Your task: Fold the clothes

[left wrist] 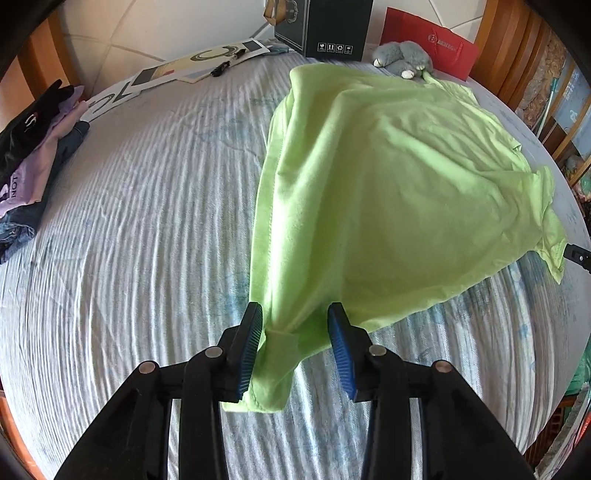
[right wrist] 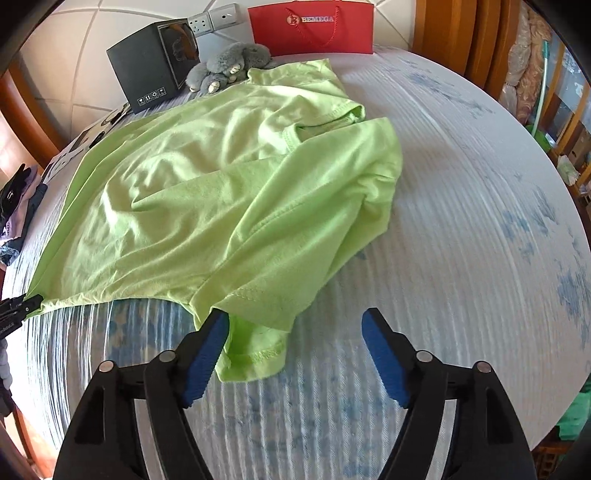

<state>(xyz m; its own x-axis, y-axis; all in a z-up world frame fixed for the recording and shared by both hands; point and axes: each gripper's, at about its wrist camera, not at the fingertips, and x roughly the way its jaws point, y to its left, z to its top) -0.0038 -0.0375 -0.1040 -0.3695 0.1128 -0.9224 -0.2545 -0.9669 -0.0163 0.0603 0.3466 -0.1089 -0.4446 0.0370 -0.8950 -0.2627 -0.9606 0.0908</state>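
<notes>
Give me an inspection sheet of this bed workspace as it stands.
Surface: bed with a wrinkled pale sheet printed in blue.
Job's things: lime green T-shirt spread out, partly folded over itself, corners hanging at both grippers.
Clutter: pile of clothes at the left edge; grey plush toy, black box, red paper bag and printed sheets at the headboard end.
Grippers: left hand-held gripper open, shirt corner between the jaws; right hand-held gripper open, cloth touching its left finger.
Cables: nothing seen.
Surroundings: wooden bed frame, padded headboard, wall sockets, cluttered shelves at right.
</notes>
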